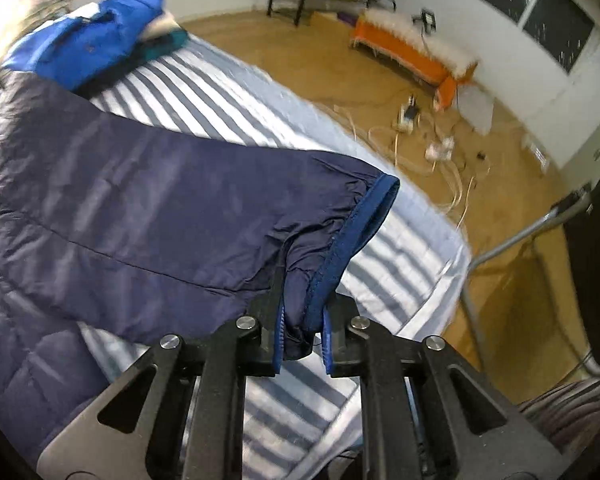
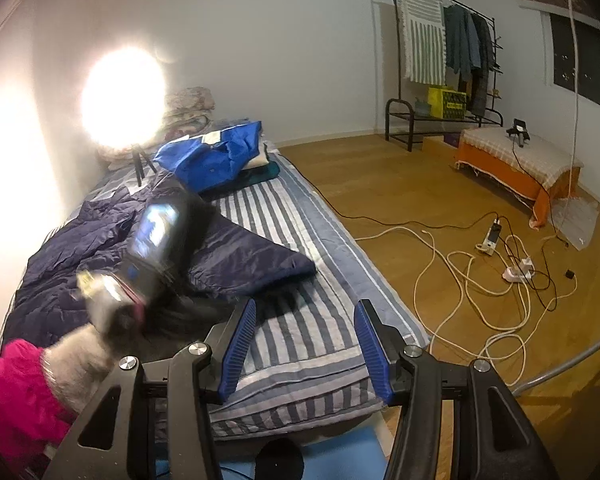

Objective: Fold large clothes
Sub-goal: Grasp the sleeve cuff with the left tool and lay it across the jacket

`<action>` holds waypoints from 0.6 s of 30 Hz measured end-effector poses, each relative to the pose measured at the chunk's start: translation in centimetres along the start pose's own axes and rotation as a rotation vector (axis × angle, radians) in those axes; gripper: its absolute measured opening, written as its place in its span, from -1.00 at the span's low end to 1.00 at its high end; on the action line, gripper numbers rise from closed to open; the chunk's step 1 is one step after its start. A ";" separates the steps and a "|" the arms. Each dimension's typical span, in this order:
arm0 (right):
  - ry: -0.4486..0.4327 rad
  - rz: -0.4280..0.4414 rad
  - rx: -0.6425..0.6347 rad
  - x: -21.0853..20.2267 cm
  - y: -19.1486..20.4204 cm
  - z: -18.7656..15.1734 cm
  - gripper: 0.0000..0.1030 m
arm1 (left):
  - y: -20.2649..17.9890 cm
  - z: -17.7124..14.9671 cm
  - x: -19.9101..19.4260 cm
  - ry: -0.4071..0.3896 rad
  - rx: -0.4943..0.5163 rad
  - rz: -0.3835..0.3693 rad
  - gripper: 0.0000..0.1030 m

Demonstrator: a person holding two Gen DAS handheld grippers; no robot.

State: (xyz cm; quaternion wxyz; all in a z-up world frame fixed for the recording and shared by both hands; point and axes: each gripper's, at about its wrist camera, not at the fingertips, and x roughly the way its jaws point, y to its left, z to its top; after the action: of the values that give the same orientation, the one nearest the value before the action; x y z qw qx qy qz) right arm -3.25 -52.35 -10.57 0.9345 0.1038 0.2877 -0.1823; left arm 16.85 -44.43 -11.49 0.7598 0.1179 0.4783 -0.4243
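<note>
Nearest the left wrist camera, the left gripper point(image 1: 302, 330) is clamped on the cuff end of a sleeve point(image 1: 204, 216) belonging to a navy quilted jacket point(image 1: 32, 320), the bunched fabric and its brighter blue binding pinched between the blue pads. The sleeve stretches away from the fingers, lifted above the striped bed point(image 1: 236, 108), while the body of the jacket lies toward the left of that view. In the right wrist view, the right gripper point(image 2: 305, 346) hangs with its fingers spread apart and nothing between them, above the near end of the bed. The jacket sprawls rumpled across the bed's left half, against the wall, with the blurred left hand and its device above it.

The step in hand appears to be folding a sleeve inward. The next move likely calls for carrying the cuff across the jacket's body and laying it flat before letting go, with the free right gripper able to pin or smooth the fabric.

Further back on the bed lies a bright blue garment point(image 2: 216, 156). Beyond, cables point(image 2: 460, 280) trail over the wooden floor toward an orange bench point(image 2: 516, 164) and a clothes rack point(image 2: 448, 40).
</note>
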 end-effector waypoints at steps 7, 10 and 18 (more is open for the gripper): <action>0.026 0.064 -0.037 0.9 3.0 0.9 0.04 | 6.9 1.3 -8.6 -0.145 -0.119 0.007 -0.76; 0.047 0.109 -0.073 1.9 5.5 1.5 0.04 | 11.7 1.2 -12.1 -0.199 -0.187 0.037 -0.76; 0.034 0.231 -0.235 4.9 15.1 4.9 0.04 | 25.9 -0.7 -20.3 -0.329 -0.390 0.170 -0.77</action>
State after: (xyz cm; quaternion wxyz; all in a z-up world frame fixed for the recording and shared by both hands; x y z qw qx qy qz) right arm 8.96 -41.40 -8.08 0.9499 0.0294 0.3089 -0.0368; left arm 32.38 -17.38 -0.96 0.8686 -0.0614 0.4096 -0.2720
